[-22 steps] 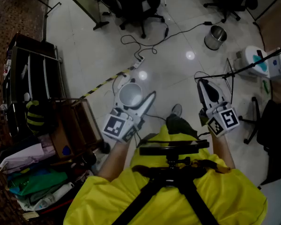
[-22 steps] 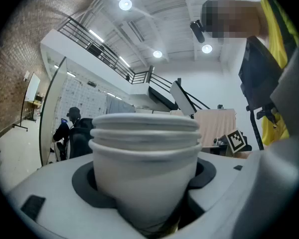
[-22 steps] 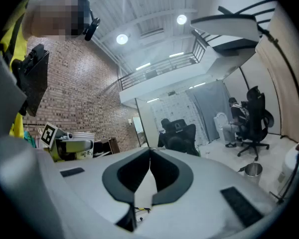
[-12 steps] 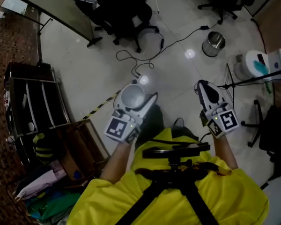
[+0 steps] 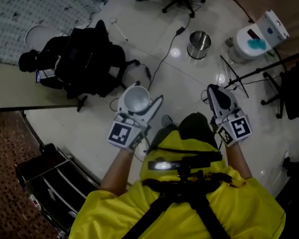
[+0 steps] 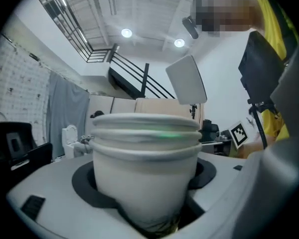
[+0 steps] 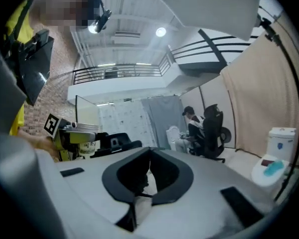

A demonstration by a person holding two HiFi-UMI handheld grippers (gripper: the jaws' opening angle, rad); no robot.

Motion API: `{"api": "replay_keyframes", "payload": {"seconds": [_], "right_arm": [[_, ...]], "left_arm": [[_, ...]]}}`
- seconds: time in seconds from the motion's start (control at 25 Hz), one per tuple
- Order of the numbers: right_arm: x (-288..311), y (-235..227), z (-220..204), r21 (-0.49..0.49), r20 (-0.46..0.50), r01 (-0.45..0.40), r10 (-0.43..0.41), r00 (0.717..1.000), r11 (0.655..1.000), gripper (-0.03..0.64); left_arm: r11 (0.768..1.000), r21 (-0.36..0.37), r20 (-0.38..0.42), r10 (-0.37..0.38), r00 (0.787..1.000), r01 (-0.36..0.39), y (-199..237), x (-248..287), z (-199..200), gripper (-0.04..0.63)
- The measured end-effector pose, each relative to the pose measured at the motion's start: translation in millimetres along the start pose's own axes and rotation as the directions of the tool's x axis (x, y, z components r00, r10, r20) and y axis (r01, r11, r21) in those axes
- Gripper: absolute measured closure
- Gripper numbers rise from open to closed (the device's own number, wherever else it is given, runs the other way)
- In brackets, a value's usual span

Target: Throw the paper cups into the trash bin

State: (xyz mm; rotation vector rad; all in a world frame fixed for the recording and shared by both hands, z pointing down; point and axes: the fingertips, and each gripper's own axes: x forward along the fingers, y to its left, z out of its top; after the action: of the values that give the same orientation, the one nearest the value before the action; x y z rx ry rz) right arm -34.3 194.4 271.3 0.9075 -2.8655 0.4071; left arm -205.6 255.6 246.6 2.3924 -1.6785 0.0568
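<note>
The left gripper clasps a nested stack of paper cups by the sidewall below the rims. Light, thin-walled and easily crushed, they likely want only gentle pressure. The right gripper is closed, empty. The trash bin stands far right.

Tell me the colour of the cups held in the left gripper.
Plain white paper cups, clearest in the left gripper view.
</note>
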Motion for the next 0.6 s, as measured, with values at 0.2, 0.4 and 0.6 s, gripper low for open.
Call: {"api": "replay_keyframes", "payload": {"seconds": [0.2,0.4,0.6], "right_arm": [[19.3,-79.4,9.9,0.037,0.027,0.184,-0.185,0.982,0.982,0.609],[49.7,-182.4,10.9,0.094,0.020,0.297,-0.300,0.954,0.950,0.609],[110.6,-291.0,24.1,0.150,0.037,0.288,-0.296,0.954,0.946,0.609]], "left_arm": [[0.989,0.009,-0.014,-0.146,0.989,0.146,28.1,108.6,11.5,0.253],[0.973,0.001,-0.060,-0.230,0.971,0.231,38.8,235.1,3.0,0.254],[0.969,0.023,-0.078,-0.243,0.967,0.245,61.2,358.0,8.7,0.255]]}}
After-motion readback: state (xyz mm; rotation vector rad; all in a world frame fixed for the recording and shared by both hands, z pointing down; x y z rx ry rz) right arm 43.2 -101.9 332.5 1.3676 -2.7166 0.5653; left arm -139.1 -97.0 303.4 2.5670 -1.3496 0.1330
